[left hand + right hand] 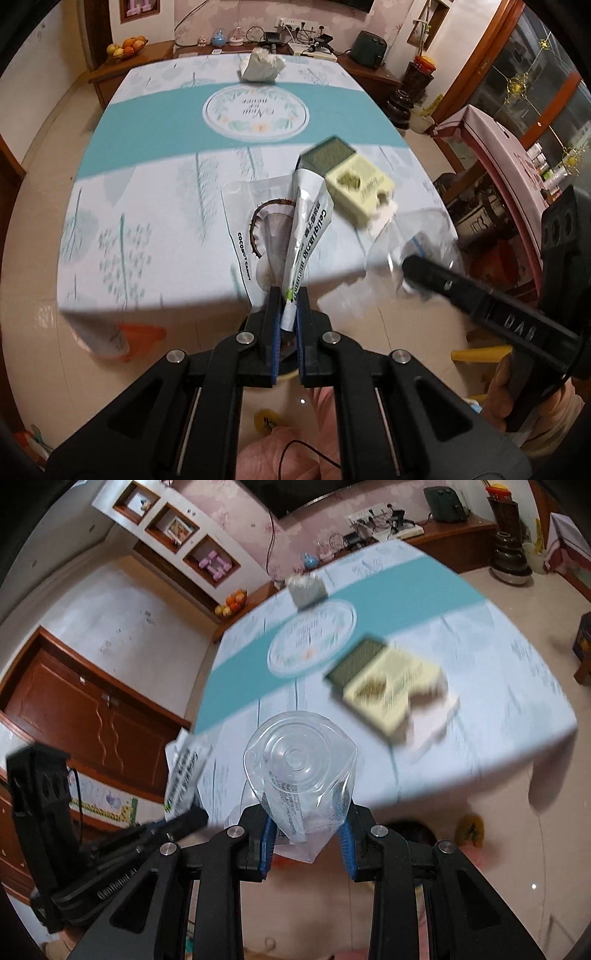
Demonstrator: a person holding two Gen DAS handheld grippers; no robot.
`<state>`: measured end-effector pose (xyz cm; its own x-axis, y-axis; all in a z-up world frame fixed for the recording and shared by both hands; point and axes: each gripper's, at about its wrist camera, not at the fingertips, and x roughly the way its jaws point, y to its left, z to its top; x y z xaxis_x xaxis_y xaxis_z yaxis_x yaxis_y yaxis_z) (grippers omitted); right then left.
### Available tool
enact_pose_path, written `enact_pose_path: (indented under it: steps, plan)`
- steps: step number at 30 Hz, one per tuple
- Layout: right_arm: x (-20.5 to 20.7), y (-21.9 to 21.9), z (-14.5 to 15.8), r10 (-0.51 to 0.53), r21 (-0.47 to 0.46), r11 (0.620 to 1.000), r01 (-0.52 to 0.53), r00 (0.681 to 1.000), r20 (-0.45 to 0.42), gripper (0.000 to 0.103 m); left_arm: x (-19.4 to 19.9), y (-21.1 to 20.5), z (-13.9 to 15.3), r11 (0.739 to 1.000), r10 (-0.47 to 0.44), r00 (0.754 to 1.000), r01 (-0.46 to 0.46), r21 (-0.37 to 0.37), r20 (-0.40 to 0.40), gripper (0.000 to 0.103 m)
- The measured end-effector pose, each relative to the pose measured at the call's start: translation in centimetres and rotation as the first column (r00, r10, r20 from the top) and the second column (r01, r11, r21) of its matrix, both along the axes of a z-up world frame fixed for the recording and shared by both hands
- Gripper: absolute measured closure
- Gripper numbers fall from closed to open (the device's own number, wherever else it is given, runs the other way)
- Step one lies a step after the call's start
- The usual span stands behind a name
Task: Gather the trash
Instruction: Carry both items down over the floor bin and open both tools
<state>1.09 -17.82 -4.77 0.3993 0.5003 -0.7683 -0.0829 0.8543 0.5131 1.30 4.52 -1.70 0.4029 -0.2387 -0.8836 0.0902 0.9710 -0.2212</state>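
My left gripper (290,306) is shut on a silver-white foil wrapper (308,218) and holds it upright over the table's near edge. A clear coconut candy bag (255,225) lies flat on the tablecloth behind it. A cream and dark green box (351,177) lies on the table to the right, and shows blurred in the right wrist view (384,679). My right gripper (306,830) is shut on a crushed clear plastic bottle (299,771), bottom facing the camera, held off the table's near edge. The bottle also shows in the left wrist view (410,240).
The table (155,122) has a white and teal cloth. A crumpled white bag (260,64) sits at its far end. A sideboard with a fruit bowl (127,46) and electronics stands behind. An orange-rimmed bin (125,339) is on the floor at the near left.
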Motion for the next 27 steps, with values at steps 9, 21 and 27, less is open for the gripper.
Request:
enact_pose_path:
  steps: [9, 21, 27]
  plan:
    - [-8.1, 0.9, -3.6, 0.040, -0.097, 0.994, -0.053, 0.990, -0.135, 0.075, -6.6, -0.6, -3.8, 0.999, -0.023, 0.994, 0.020, -0.028, -0.111, 0.099]
    - [-8.8, -0.7, -14.1, 0.002, -0.140, 0.989, -0.044, 0.958, -0.287, 0.074, -8.6, -3.7, -14.6, 0.999, -0.049, 0.960, 0.049, -0.007, -0.275, 0.099]
    - [-7.9, -1.7, -23.2, -0.034, -0.173, 0.984, -0.029, 0.937, -0.347, 0.074, -7.1, -4.8, -23.8, 1.000, -0.022, 0.938, 0.027, 0.011, -0.346, 0.099]
